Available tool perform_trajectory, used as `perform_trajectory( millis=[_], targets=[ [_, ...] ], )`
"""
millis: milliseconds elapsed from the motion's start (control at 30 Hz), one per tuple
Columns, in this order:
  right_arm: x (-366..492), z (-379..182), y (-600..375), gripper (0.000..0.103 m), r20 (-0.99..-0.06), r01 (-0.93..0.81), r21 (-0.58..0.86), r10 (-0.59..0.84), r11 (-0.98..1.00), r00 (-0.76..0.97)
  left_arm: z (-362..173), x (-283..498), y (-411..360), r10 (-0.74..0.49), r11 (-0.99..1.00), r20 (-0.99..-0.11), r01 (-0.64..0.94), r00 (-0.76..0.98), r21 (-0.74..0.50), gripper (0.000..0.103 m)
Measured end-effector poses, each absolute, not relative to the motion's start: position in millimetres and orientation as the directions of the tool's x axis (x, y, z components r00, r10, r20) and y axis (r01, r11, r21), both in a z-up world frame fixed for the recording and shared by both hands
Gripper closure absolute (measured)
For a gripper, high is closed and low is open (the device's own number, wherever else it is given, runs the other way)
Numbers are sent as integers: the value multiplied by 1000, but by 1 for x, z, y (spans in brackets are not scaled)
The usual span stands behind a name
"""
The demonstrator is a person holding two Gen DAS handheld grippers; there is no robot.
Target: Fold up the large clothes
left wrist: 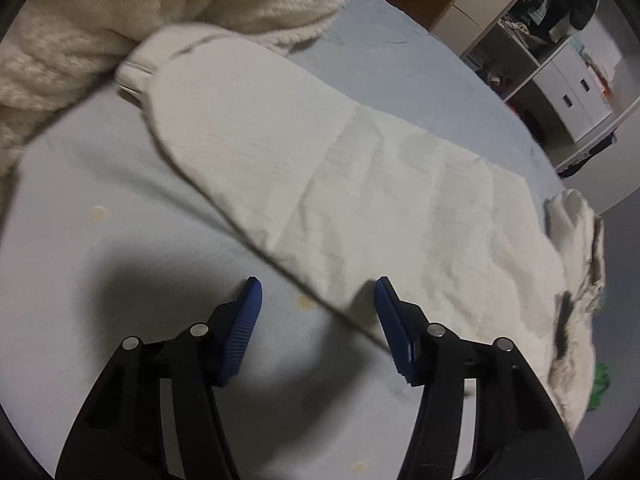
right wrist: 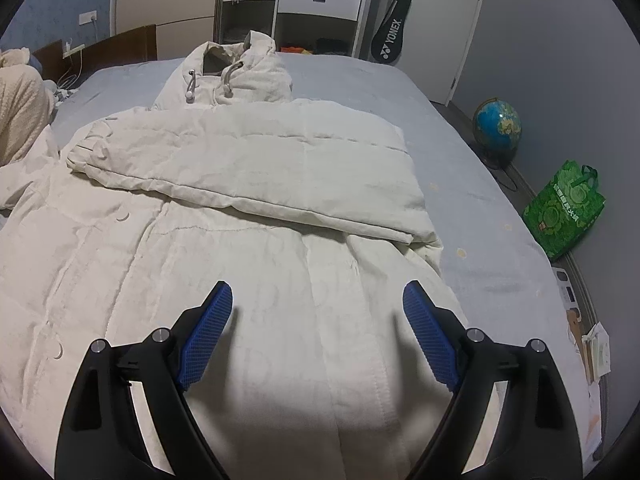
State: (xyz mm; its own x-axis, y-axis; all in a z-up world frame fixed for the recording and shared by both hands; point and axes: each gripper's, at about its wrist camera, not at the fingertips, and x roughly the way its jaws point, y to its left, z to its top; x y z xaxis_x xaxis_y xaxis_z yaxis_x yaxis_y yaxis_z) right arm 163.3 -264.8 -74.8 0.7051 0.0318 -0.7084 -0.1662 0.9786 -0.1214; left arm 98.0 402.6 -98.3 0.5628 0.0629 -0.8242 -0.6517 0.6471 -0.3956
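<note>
Spread blue ribbed fingers of the right gripper [right wrist: 318, 300] and left gripper [left wrist: 318, 296] hover empty over the cream quilted hooded coat [right wrist: 248, 184] lying on the pale-blue bed [right wrist: 472, 184], a knitted cream blanket [left wrist: 100, 20] bunched far left.

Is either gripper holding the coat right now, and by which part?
Nothing is held. The left gripper stands open over the coat sleeve's edge; the right gripper hangs open above the coat.

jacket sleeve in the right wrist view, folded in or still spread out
Folded in. The sleeve lies crosswise over the chest of the white jacket, below the hood, rather than stretching out onto the bed.
</note>
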Motion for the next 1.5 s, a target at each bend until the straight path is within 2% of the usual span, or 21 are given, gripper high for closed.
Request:
perform_trajectory(
  millis=[133,200,233,267,333,367,600,900,1067,1300,1500],
  targets=[
    [164,-77,-263,20,-713,-167,-125,28,978,701,-103,106,406,36,628,-805,-640,592,-443,48],
    [165,-78,-262,20,-714,-169,-129,27,977,700,-104,109,405,38,627,-804,-640,594,-443,52],
    [165,-79,-261,20,-715,-171,-131,26,977,699,-105,110,406,40,624,-803,-642,594,-444,62],
    [165,-79,-261,20,-716,-172,-132,26,976,698,-104,110,407,46,616,-803,-649,595,-446,80],
    [166,-79,-260,20,-715,-174,-133,27,976,698,-100,114,409,54,603,-788,-649,613,-463,95],
    [166,-79,-260,20,-715,-174,-132,28,976,699,-94,115,407,69,611,-776,-642,627,-464,98],
    [166,-78,-264,20,-712,-170,-100,49,980,701,-31,134,377,146,700,-678,-560,720,-444,99],
    [167,-72,-285,20,-702,-124,5,92,992,706,47,153,307,102,823,-553,-382,827,-420,99],
    [166,-69,-292,20,-694,-110,37,105,993,712,81,158,236,52,907,-506,-253,861,-338,99],
    [163,-65,-296,20,-684,-103,62,117,993,720,80,177,136,-13,971,-528,-116,849,-211,100],
    [163,-65,-305,20,-682,-83,104,132,991,720,44,199,57,-52,994,-596,-16,801,-109,99]
  ],
)
